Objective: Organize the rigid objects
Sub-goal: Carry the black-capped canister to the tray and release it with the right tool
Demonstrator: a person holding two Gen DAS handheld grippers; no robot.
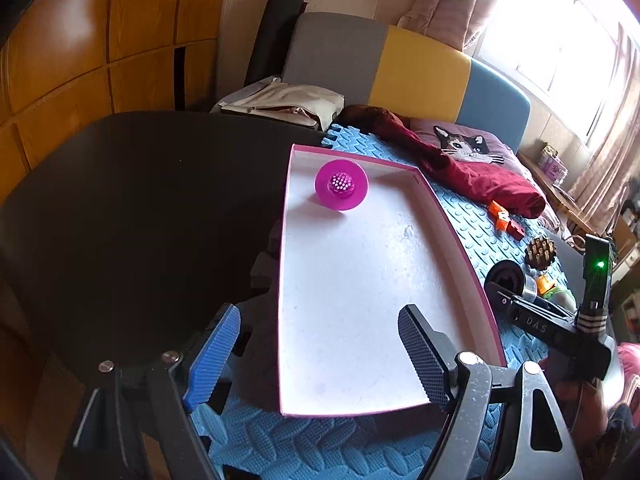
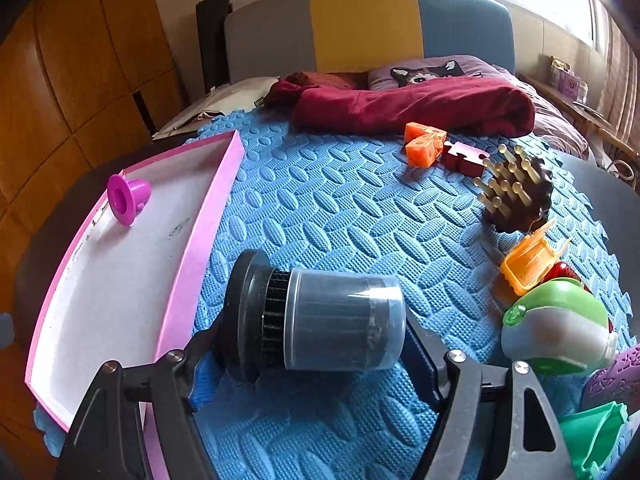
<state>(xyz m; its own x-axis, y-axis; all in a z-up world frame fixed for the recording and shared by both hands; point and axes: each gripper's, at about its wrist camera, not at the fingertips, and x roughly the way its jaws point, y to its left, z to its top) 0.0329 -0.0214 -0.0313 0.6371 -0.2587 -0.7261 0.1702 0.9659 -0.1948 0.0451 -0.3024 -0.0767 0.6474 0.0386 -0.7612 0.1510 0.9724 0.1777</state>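
Tray [image 2: 120, 280]: pink-rimmed, shallow, light; a purple cap [image 2: 128, 198] lies at its far end.
Filter [image 2: 320, 320]: just right of the tray, rigid, smooth plastic, likely rolls; best gripped end to end.
Right tool [image 2: 308, 360]: straddles the filter, grip unclear.
Left tool [image 1: 320, 356]: wide open, empty, above the tray.

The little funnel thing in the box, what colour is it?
The funnel is bright magenta-pink, clearest in the left wrist view.

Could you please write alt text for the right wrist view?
The right gripper straddles a black cylindrical filter lying on a blue foam mat. Left, a pink-rimmed tray holds a magenta plug.
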